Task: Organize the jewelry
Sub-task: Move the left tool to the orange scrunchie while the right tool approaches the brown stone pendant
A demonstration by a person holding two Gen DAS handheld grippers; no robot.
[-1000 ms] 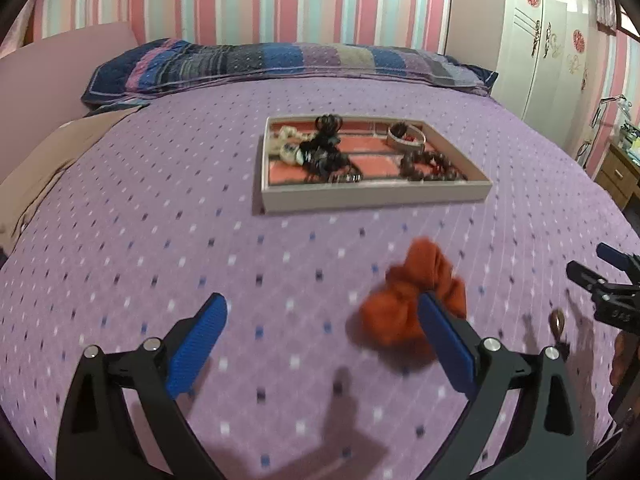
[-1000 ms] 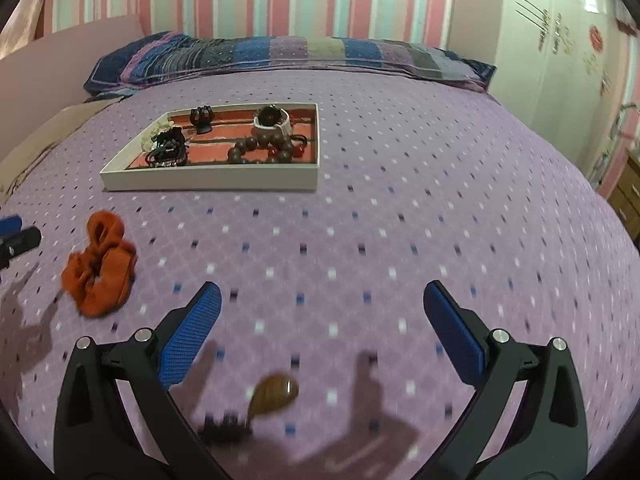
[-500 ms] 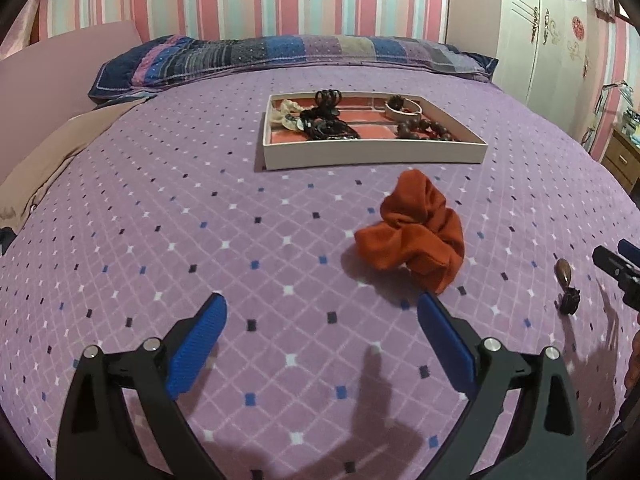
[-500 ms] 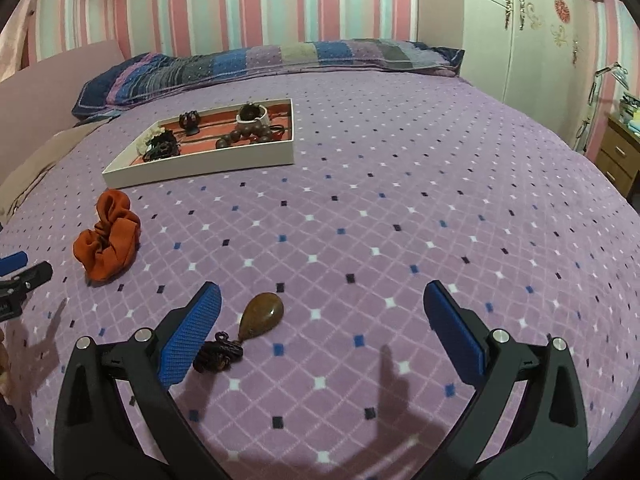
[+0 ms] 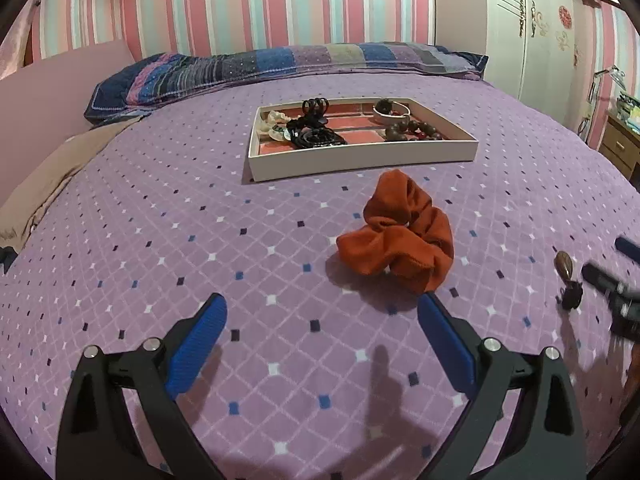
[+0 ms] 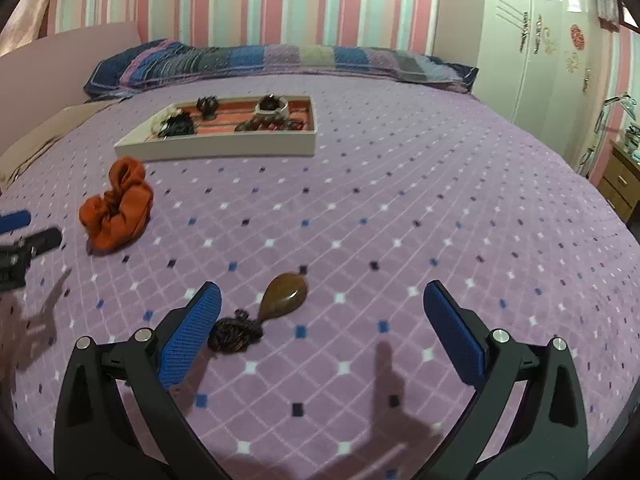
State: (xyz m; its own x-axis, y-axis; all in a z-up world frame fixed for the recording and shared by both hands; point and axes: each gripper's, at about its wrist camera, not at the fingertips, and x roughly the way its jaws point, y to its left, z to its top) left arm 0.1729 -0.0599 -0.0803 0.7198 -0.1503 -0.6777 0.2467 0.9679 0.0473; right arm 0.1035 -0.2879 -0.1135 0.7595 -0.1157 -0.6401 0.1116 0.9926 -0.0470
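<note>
Scrunchie first, as seen from my left wrist: the rust-orange fabric scrunchie [image 5: 398,236] lies on the purple diamond-patterned bedspread [image 5: 160,220] just ahead of my left gripper [image 5: 320,328], whose blue pads stand wide apart and empty, with the shallow white jewelry tray [image 5: 360,156] beyond it, probably its destination. From my right wrist, the right gripper [image 6: 320,316] is likewise spread and holding nothing, lined up on the brown teardrop stone pendant [image 6: 284,296] with its dark knotted cord [image 6: 234,334], which lies beside the left pad, seemingly for a pickup.

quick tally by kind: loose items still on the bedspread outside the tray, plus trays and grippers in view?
Orange scrunchie: 1
Brown teardrop pendant on a dark cord: 1
White tray, already holding jewelry (pieces too tangled to count): 1
Grippers, both open and empty: 2, left gripper and right gripper
Total: 5
</note>
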